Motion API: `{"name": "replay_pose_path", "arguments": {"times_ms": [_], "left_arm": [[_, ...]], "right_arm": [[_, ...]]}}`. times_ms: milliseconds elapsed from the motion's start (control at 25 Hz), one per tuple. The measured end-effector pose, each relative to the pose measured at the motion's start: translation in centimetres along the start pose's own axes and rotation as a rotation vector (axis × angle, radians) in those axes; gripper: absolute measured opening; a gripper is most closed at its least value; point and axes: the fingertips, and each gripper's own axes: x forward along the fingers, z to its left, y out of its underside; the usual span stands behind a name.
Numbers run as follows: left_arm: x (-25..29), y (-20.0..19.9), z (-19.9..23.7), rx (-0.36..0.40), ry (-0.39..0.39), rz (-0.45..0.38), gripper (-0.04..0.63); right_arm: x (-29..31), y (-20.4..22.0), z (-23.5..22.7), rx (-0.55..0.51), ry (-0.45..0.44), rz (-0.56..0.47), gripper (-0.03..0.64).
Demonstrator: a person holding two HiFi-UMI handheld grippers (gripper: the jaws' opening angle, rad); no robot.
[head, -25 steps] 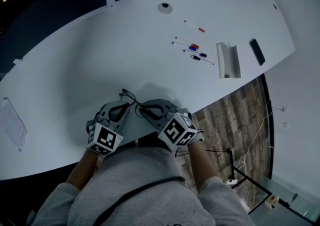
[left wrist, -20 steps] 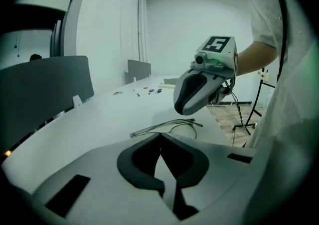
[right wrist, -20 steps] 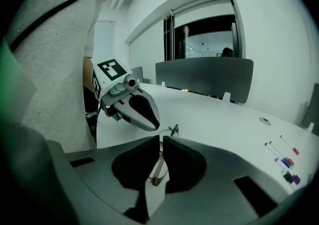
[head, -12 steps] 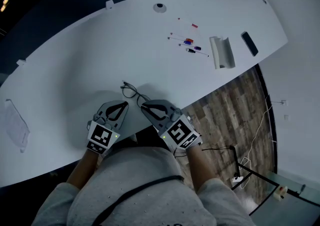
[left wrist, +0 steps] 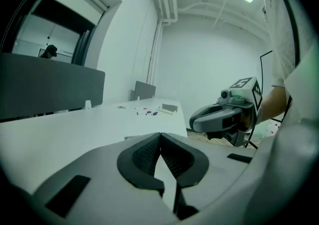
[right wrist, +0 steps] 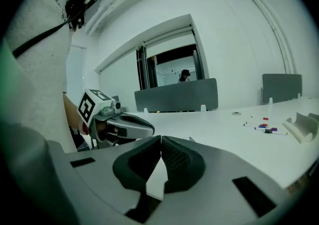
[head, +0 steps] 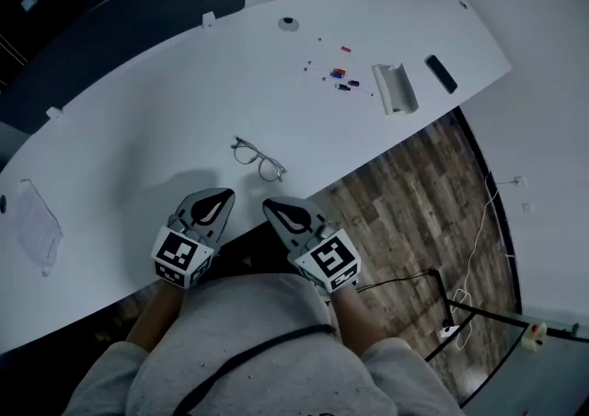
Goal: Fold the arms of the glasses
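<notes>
The thin-framed glasses (head: 258, 158) lie on the white table (head: 138, 110) near its front edge, with nothing touching them. My left gripper (head: 221, 195) hovers just in front of them, shut and empty. Beside it my right gripper (head: 273, 205) is closing the last bit, its tips meeting with nothing between them. In the left gripper view the shut pads (left wrist: 149, 157) fill the foreground and the right gripper (left wrist: 224, 117) hangs to the right. The right gripper view shows the left gripper (right wrist: 119, 127) to the left. A sliver of the glasses (right wrist: 191, 139) peeks over the jaws there.
Several marker pens (head: 339, 75), a white trough-shaped holder (head: 393, 88) and a black slab (head: 441, 74) lie at the table's far right. A round grommet (head: 289, 24) sits at the back, a clear sleeve (head: 37, 221) at the left. Wood floor (head: 414, 193) lies beyond the edge.
Both grippers have drawn back from the glasses toward the person and risen. The glasses stay on the table, now apart from both.
</notes>
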Motion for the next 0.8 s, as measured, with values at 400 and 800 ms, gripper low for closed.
{"name": "replay_pose_path", "arguments": {"times_ms": [400,800], "left_arm": [[-5.9,1.1,-5.5,-0.009,0.016,-0.070,0.015],[-9.5,2.3,-6.2,-0.030,-0.048,-0.098,0.015]], "right_arm": [[-4.5,2.4,6.4,0.058,0.099,-0.004,0.020],[-5.5,2.7,9.6,0.026,0.084,-0.008,0.020]]}}
